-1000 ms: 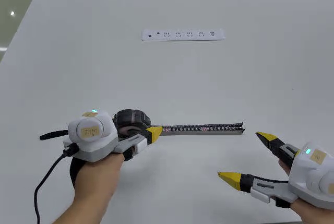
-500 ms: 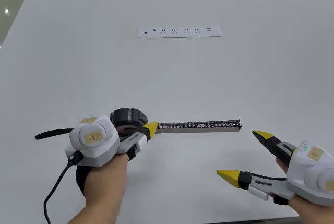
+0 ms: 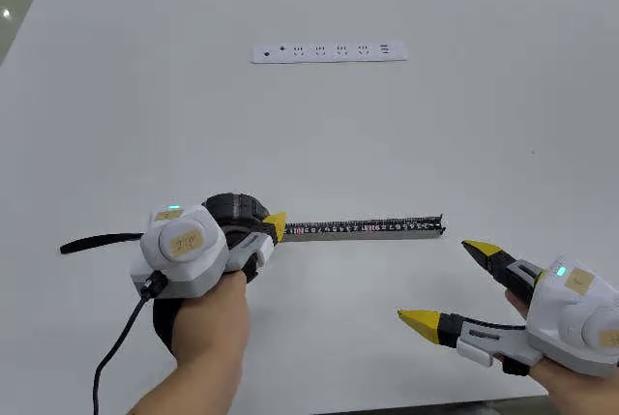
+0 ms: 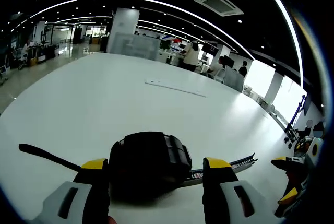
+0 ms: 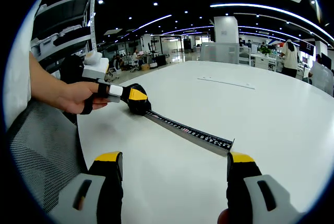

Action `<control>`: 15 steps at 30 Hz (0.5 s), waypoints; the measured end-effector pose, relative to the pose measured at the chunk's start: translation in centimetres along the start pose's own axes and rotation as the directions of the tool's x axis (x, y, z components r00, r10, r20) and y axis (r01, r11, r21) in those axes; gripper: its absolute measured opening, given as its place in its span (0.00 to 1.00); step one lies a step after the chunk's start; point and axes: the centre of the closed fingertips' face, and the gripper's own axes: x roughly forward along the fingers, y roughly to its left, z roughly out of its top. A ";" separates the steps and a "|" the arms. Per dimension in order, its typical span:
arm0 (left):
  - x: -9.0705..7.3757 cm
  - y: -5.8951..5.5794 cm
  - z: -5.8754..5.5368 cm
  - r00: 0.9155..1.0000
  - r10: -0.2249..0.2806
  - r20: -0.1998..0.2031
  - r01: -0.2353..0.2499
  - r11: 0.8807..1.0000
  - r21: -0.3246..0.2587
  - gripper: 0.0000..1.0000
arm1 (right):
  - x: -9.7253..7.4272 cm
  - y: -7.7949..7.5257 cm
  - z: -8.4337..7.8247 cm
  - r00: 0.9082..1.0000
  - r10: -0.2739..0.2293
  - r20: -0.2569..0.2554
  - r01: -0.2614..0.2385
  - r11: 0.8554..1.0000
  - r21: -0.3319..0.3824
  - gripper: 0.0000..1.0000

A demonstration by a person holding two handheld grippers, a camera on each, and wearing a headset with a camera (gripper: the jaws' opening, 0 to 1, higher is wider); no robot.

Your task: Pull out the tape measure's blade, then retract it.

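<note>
A black tape measure lies on the white table with my left gripper shut on its case. Its blade runs out to the right, flat on the table, and ends in a hook. In the left gripper view the case fills the gap between the yellow-tipped fingers, and the blade leaves to the right. My right gripper hangs open just right of and nearer than the hook, holding nothing. From the right gripper, the blade stretches back to the case.
A white power strip lies far back on the table. The tape's black wrist strap trails left of the case. A black cable hangs from the left gripper. The table's near edge is close to both hands.
The view has drifted a little; the grippers, case and pulled-out blade keep the same places relative to each other.
</note>
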 end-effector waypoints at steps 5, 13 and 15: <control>0.2 0.1 -0.1 1.000 0.027 -0.007 -0.026 1.000 0.012 0.69 | 0.1 0.0 -0.1 1.000 0.000 -0.005 0.000 1.000 -0.005 0.78; 0.2 0.7 -0.2 0.999 0.051 -0.002 -0.050 0.998 0.032 0.63 | 0.1 -0.1 -0.1 1.000 0.001 -0.010 -0.001 1.000 -0.013 0.77; 0.2 0.7 -0.2 0.999 0.051 -0.004 -0.051 0.998 0.035 0.63 | 0.1 -0.2 0.0 1.000 -0.001 -0.006 0.001 1.000 -0.010 0.76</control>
